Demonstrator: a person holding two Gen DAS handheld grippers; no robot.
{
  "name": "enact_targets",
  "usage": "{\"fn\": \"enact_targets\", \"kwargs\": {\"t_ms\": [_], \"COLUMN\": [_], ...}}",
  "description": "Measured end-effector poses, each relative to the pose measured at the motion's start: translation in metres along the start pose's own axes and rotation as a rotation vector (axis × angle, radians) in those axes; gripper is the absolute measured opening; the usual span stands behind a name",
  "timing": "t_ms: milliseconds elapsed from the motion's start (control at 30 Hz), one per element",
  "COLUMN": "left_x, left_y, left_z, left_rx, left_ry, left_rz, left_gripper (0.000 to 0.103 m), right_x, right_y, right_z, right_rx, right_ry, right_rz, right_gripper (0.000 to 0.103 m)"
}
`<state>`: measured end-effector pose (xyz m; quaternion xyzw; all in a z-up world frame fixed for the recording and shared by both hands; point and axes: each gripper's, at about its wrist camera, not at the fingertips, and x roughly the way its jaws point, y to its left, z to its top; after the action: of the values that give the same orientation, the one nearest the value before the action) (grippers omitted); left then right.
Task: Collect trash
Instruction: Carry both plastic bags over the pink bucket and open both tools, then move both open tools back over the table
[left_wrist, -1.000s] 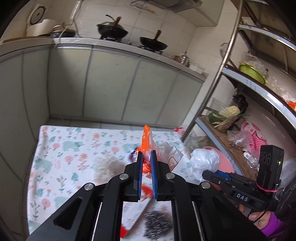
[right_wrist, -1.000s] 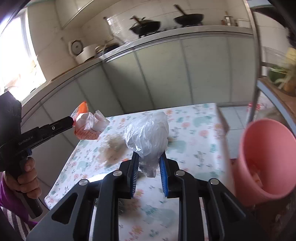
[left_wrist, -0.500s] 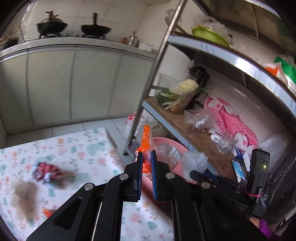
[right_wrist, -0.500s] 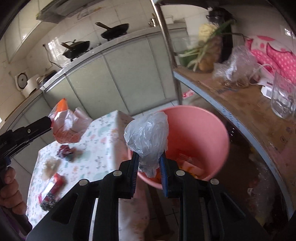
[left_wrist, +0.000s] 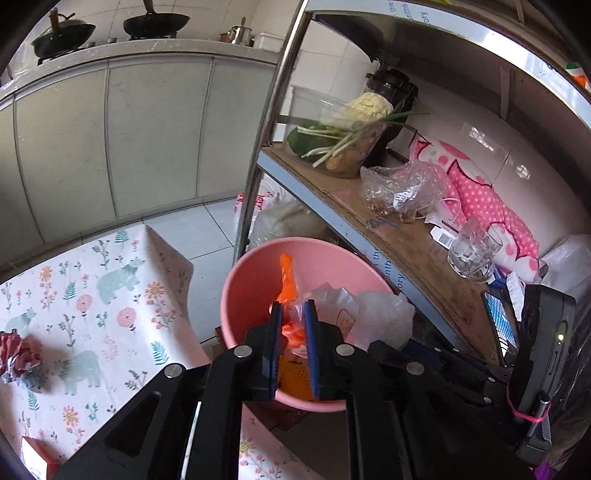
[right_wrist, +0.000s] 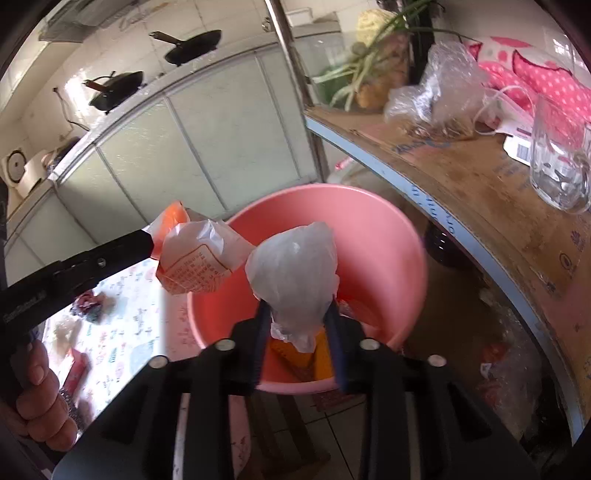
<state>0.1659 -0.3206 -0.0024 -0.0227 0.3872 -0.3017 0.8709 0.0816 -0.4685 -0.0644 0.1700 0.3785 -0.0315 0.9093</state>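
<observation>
A pink bin (left_wrist: 251, 280) stands beside the flowered table, also in the right wrist view (right_wrist: 388, 240), with orange trash at its bottom. My left gripper (left_wrist: 293, 321) is shut on an orange and clear snack wrapper (left_wrist: 286, 275) over the bin; the wrapper shows in the right wrist view (right_wrist: 195, 258) at the bin's left rim. My right gripper (right_wrist: 297, 317) holds a crumpled clear plastic bag (right_wrist: 295, 273) over the bin, its jaws spread wider than before. The bag also shows in the left wrist view (left_wrist: 384, 314).
On the flowered table (left_wrist: 92, 295) lie a crumpled red wrapper (left_wrist: 16, 354) and a red box (left_wrist: 35, 454). A metal rack post (left_wrist: 266, 129) and a shelf (left_wrist: 388, 236) with vegetables, bags and a glass mug (left_wrist: 471, 251) stand right of the bin.
Both grippers have moved right from the table and closer over the pink bin. The right jaws have spread a little around the plastic bag.
</observation>
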Motion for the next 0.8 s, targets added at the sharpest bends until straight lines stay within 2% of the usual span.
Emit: {"fn": "enact_targets", "kwargs": {"t_ms": [133, 333, 533, 567, 667, 800], "left_x": [0.001, -0.023, -0.079, -0.089, -0.121, -0.159], "left_y": [0.000, 0.002, 0.026, 0.032, 0.055, 0.084], "left_z": [0.003, 0.004, -0.007, -0.009, -0.016, -0.025], "left_rx": [-0.009, 0.021, 0.019, 0.009, -0.037, -0.097], "left_ry": [0.003, -0.019, -0.072, -0.080, -0.115, -0.167], "left_rz": [-0.008, -0.006, 0.024, 0.034, 0.082, 0.171], "left_gripper": [0.029, 0.030, 0.030, 0.030, 0.030, 0.030], "right_x": [0.003, 0.003, -0.008, -0.009, -0.004, 0.002], "right_y": [-0.005, 0.002, 0.032, 0.038, 0.049, 0.063], "right_z": [0.001, 0.004, -0.004, -0.009, -0.023, -0.043], "right_rx": [0.001, -0.029, -0.138, -0.166, -0.202, -0.169], "right_ry": [0.007, 0.003, -0.081, -0.086, -0.053, 0.033], "right_rz": [0.017, 0.040, 0.131, 0.172, 0.255, 0.350], "right_gripper": [0.043, 0.044, 0.044, 0.044, 0.044, 0.044]}}
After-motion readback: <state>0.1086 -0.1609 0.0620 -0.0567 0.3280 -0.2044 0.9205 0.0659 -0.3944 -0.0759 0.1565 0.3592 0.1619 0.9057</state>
